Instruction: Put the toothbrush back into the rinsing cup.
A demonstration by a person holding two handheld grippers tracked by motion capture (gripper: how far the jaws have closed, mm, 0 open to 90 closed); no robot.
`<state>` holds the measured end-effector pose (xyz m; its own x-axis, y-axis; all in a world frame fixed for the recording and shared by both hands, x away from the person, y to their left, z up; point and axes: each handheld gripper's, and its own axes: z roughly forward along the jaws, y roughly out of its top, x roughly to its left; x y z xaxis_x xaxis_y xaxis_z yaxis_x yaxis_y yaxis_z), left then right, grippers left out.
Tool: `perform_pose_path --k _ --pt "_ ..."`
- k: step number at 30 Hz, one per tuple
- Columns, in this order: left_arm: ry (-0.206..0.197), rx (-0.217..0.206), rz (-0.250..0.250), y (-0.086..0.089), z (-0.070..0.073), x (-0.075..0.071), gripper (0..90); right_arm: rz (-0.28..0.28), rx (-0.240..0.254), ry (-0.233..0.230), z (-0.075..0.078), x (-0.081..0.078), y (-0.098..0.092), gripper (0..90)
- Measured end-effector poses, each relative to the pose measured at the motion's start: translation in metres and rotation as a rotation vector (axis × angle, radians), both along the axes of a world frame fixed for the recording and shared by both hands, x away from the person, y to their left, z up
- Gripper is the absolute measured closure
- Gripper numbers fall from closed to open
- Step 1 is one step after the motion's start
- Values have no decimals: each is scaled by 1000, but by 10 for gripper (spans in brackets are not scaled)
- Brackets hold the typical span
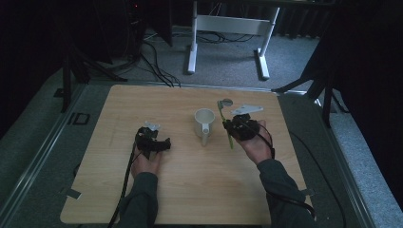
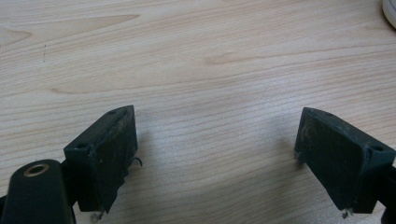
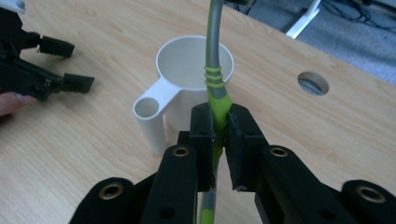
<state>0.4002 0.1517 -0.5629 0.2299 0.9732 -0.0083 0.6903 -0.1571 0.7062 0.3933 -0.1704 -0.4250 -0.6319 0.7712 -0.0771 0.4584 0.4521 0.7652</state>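
High view: wooden desk (image 1: 180, 190), a person's forearms in grey sleeves coming in from the bottom edge. Left tool (image 1: 153, 141) in the left hand (image 1: 146, 164), resting low over bare wood at left-centre, nothing held, cable trailing back along the sleeve. White mug (image 1: 204, 121) stands upright near desk centre, handle pointing toward the person. Right tool (image 1: 236, 127) in the right hand (image 1: 254, 145), just to the right of the mug, grey three-cornered plate on top. It holds a green and grey toothbrush (image 1: 222, 114), which runs along the mug's right side, one end toward the far edge, the other toward the person. Round hole (image 1: 227, 101) in the desk top just beyond the toothbrush's far end. White frame of another desk (image 1: 228, 28) on the carpet behind.

Left gripper view: both black jaws spread wide apart, only bare wood grain between them, nothing gripped. White edge of the mug (image 2: 390, 9) at top right corner.

Right gripper view: jaws closed tight on the toothbrush (image 3: 216, 84), clamped at the green ribbed part of the handle; grey shaft rises up out of frame, green end pokes out below the jaws. Toothbrush crosses in front of the mug (image 3: 187, 70), which stands just behind the jaws, open top up, hollow handle at lower left. Whether brush touches the mug rim: cannot tell. Left tool (image 3: 70, 65) at the far left, jaws apart. Desk hole (image 3: 313, 83) on the right.
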Motion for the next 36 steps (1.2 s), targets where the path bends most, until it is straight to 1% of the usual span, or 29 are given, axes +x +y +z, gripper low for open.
perform_pose_path --k 7,12,17,21,25,31,36 --pt "0 0 0 0 0 0 135 -4 40 -42 4 -1 1 817" --pt "0 0 0 0 0 0 135 -3 67 -45 5 1 2 817" --pt "0 0 1 0 0 0 135 -4 80 -54 5 2 3 817" --pt "0 0 0 0 0 0 135 -3 111 -52 6 4 3 817" --pt "0 0 1 0 0 0 135 -2 113 -70 6 4 4 817" --pt "0 0 1 0 0 0 135 -27 134 -95 6 5 2 818" --pt "-1 -2 2 0 0 0 135 -21 146 -123 7 4 1 818"
